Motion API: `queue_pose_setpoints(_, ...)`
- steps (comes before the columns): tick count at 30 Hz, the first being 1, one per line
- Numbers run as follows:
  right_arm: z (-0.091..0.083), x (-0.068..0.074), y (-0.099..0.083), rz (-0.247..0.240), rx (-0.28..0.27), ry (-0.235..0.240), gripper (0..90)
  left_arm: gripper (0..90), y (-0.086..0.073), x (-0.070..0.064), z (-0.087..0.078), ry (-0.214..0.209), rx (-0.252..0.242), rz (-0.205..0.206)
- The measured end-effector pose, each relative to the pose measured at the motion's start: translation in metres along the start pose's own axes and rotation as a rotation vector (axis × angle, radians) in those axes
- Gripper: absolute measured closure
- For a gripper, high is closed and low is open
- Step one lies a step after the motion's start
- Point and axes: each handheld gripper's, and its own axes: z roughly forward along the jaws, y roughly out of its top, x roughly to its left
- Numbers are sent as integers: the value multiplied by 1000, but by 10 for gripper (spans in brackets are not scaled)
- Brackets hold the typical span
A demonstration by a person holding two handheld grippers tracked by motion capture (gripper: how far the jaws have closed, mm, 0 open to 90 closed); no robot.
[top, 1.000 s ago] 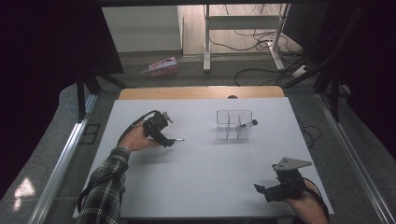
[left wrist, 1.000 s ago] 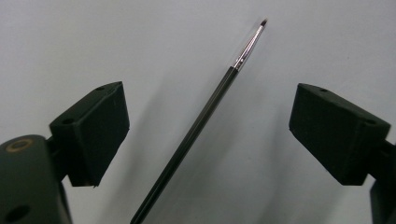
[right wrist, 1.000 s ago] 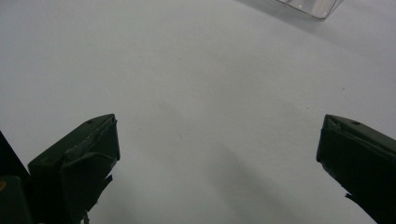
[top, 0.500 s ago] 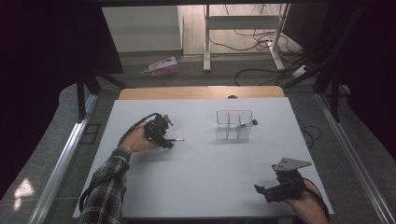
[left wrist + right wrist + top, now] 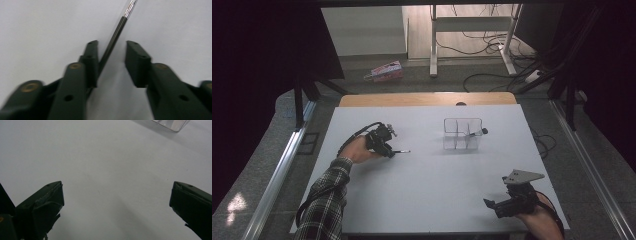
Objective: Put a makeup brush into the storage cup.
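Observation:
A thin dark pen (image 5: pixel 115 35) with a clear upper part lies on the white table (image 5: pixel 432 190). In the left gripper view its lower end runs between the jaws of my left gripper (image 5: pixel 111 45), resting against the left jaw with a gap to the right one, so the gripper is open. From above, the left gripper (image 5: pixel 390 149) sits at the table's left-middle with the pen (image 5: pixel 402 151) sticking out to the right. My right gripper (image 5: pixel 490 206) is near the front right edge, wide open over bare table (image 5: pixel 116 192).
A clear divided box (image 5: pixel 462 134) stands at the back middle of the table with a pen (image 5: pixel 477 133) in it; its corner (image 5: pixel 172 123) shows in the right gripper view. A wooden strip (image 5: pixel 427 99) borders the far edge.
The left hand and gripper have sunk slightly toward the table around the pen. The right gripper has stayed put.

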Motion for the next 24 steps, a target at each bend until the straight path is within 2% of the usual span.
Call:
queue_pose_setpoints(5,0,0,0,-2,-2,-1,0,849,3,-4,0,-9,20,28)
queue_pose_setpoints(15,0,0,0,-3,-2,-5,0,858,3,-2,0,-22,18,-1)
queue_pose_setpoints(24,-1,0,0,-3,-3,-7,0,858,4,-8,-9,-10,-24,13)
